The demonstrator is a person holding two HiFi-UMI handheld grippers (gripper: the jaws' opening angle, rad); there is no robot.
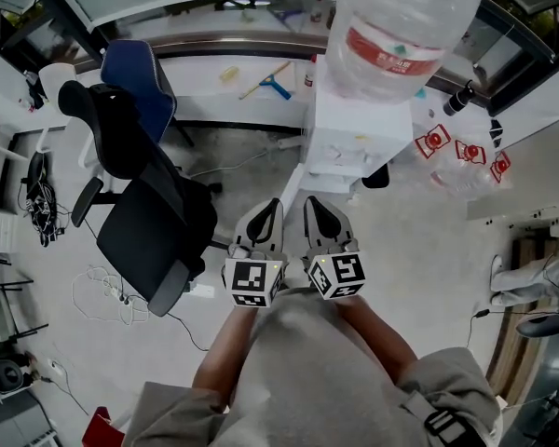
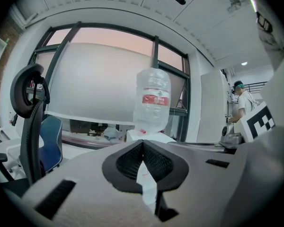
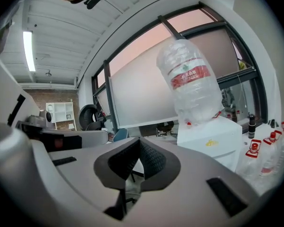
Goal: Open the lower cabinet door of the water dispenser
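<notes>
Standing on a grey floor [image 1: 419,250] and facing a white water dispenser [image 1: 340,142] by the window, with a big clear bottle [image 1: 401,26] upside down on top of it. Holding the left gripper [image 1: 273,205] just beside the right gripper [image 1: 314,203], low in front of the chest, both aimed at the dispenser and well short of touching it. In the left gripper view: jaw tips pressed together, pinching nothing, with only a sliver of the white dispenser showing through the gap further back. Same in the right gripper view: closed tip to tip and empty. Cannot tell, from so steeply above, how the lower cabinet door sits; front of the dispenser mostly hidden under its own top. Off to the left, a black office chair [image 1: 149,212] with a blue chair [image 1: 135,77] behind it. Just right of the dispenser, several small bottles [image 1: 461,156] with red labels
</notes>
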